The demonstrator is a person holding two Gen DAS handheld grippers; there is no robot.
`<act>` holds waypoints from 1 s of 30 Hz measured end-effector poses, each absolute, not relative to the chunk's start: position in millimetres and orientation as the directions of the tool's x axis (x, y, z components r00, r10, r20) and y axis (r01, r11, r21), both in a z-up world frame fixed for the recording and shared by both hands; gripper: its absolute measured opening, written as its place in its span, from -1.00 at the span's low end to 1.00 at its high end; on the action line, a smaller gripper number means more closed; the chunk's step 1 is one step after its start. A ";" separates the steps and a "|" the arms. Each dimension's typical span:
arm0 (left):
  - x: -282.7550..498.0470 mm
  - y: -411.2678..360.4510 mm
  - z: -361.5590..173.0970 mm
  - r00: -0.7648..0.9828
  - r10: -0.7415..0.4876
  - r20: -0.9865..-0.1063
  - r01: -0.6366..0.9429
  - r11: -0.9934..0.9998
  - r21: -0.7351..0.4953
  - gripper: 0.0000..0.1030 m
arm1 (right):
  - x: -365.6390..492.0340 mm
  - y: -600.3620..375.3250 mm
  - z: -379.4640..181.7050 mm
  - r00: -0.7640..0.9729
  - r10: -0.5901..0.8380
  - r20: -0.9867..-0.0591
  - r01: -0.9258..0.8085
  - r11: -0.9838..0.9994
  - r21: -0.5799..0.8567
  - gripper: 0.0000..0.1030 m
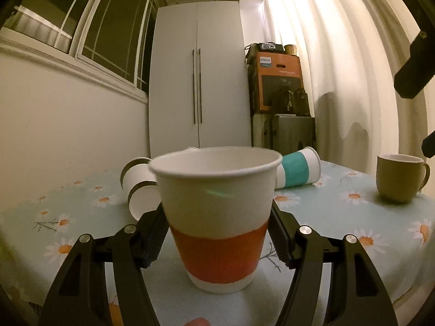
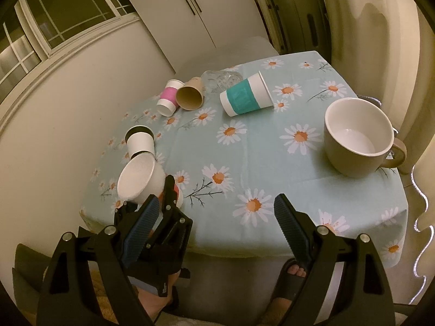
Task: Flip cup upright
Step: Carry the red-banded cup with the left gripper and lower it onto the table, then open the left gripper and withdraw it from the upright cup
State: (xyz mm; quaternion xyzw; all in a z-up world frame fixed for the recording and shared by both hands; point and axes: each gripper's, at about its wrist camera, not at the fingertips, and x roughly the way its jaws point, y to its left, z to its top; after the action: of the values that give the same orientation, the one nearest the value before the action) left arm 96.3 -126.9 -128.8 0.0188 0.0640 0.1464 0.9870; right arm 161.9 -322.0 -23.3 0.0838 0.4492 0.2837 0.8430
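Observation:
A white paper cup with a red band point(image 1: 217, 217) stands upright between the fingers of my left gripper point(image 1: 217, 233), which is shut on it just above or on the daisy tablecloth point(image 1: 339, 217). In the right wrist view the same cup point(image 2: 141, 179) shows at the table's left edge with the left gripper point(image 2: 168, 198) around it. My right gripper point(image 2: 214, 228) is open and empty, held off the table's front edge.
Lying on their sides are a teal-banded cup point(image 2: 246, 95), a black-banded cup point(image 2: 140, 142), a pink-banded cup point(image 2: 168, 96), a brown cup point(image 2: 190, 95) and a clear glass point(image 2: 221, 78). A beige mug point(image 2: 359, 141) stands upright at the right.

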 end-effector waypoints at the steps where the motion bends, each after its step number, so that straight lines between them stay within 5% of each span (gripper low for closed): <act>1: 95.5 -126.8 -128.2 0.950 0.289 -0.120 -0.284 0.957 0.055 0.53 | 161.7 -322.2 -23.2 0.437 0.553 -0.710 -0.403 0.826 0.395 0.66; 3: 93.2 -128.0 -126.8 0.950 0.293 -0.110 -0.288 0.956 0.061 0.72 | 161.4 -322.2 -23.1 0.438 0.552 -0.710 -0.404 0.826 0.394 0.66; 9: 88.0 -131.7 -122.6 0.949 0.292 -0.117 -0.284 0.956 0.078 0.87 | 159.2 -324.3 -21.6 0.445 0.554 -0.703 -0.403 0.826 0.395 0.66; 18: 67.2 -132.3 -87.7 0.955 0.260 -0.142 -0.251 0.965 0.081 0.87 | 154.6 -330.0 -15.1 0.461 0.580 -0.672 -0.418 0.810 0.412 0.66; 30: 33.2 -130.6 -19.8 0.941 0.085 -0.328 -0.057 0.994 0.095 0.87 | 142.6 -329.8 -2.4 0.502 0.607 -0.616 -0.465 0.790 0.399 0.66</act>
State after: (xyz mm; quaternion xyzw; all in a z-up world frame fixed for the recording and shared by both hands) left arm 33.2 -130.6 -19.8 0.0422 0.1681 0.0361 0.9842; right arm 142.6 -329.8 -2.4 0.0906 0.3900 0.3110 0.8619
